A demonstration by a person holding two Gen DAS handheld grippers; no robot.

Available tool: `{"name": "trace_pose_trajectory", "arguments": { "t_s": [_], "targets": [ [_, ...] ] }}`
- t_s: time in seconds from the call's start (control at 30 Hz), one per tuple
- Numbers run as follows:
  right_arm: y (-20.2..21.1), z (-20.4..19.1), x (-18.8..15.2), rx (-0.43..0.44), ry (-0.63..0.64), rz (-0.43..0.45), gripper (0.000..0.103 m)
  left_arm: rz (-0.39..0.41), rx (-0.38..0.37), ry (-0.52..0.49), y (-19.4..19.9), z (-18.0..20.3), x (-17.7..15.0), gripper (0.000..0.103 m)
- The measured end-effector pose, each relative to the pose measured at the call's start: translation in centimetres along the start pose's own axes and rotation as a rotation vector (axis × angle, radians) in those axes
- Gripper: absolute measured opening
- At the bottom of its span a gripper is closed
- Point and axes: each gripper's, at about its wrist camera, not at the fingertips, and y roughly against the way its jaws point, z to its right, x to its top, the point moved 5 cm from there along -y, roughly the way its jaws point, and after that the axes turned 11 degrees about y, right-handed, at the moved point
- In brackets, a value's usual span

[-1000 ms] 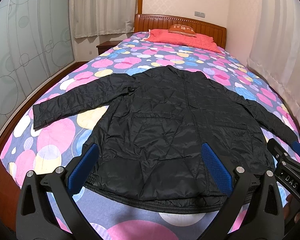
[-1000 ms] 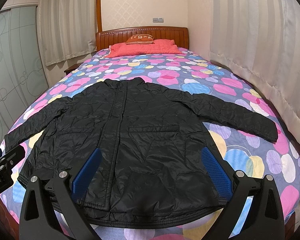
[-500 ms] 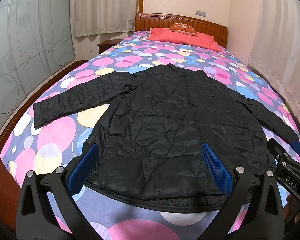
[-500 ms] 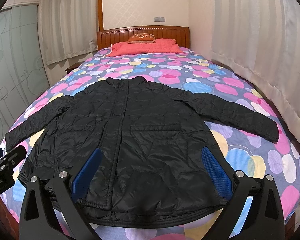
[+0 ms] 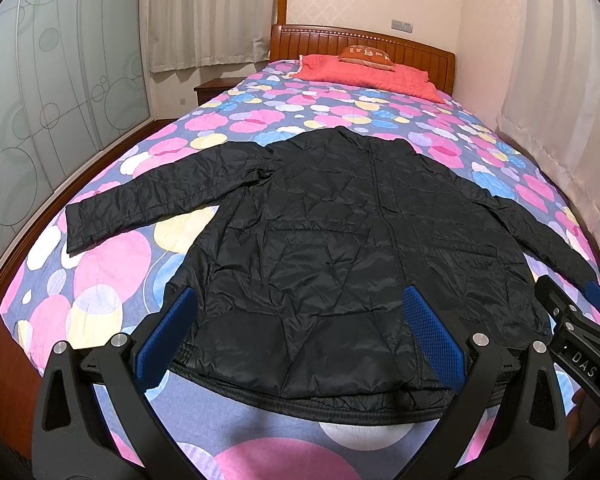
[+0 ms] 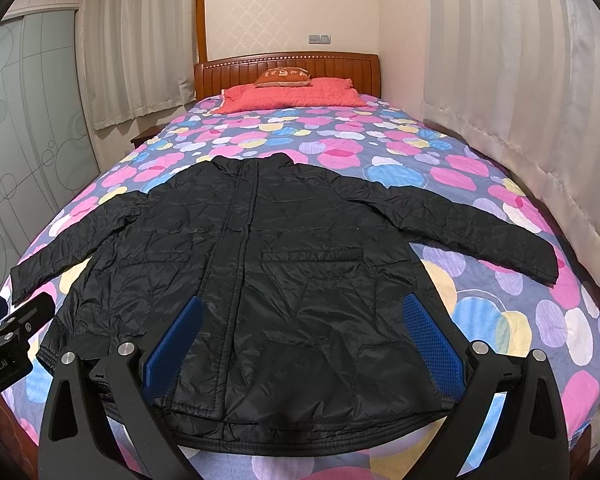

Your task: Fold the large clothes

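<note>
Bed cover [image 6: 480,184]: purple with pink, blue and yellow blotches, spread over the whole bed.
Headboard [image 6: 288,66]: ribbed wood, at the far end.
Red quilt [image 6: 292,98]: folded, lying against the headboard.
Small cushion [image 6: 284,76]: orange, resting on the red quilt.
Curtains [image 6: 520,80]: pale, along the right wall.
Sliding doors [image 5: 48,92]: frosted glass with circles, left.

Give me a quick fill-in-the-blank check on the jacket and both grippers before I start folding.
1. The black jacket lies flat with both sleeves spread ____.
2. The left gripper and the right gripper both have their jaws ____.
3. The jacket's collar points toward the ____ pillow.
4. The bedspread under the jacket is patterned with coloured ____.

Missing words: out; open; red; circles
</note>
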Motion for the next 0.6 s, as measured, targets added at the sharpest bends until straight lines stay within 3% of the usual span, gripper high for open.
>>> {"name": "trace_pose_trajectory", "arguments": {
  "t_s": [0.6],
  "targets": [
    [-0.54,-0.43,-0.29,0.002,0.001,-0.001,0.099,-0.002,-0.001,-0.001,-0.05,0.18,0.08,0.101]
  ]
}}
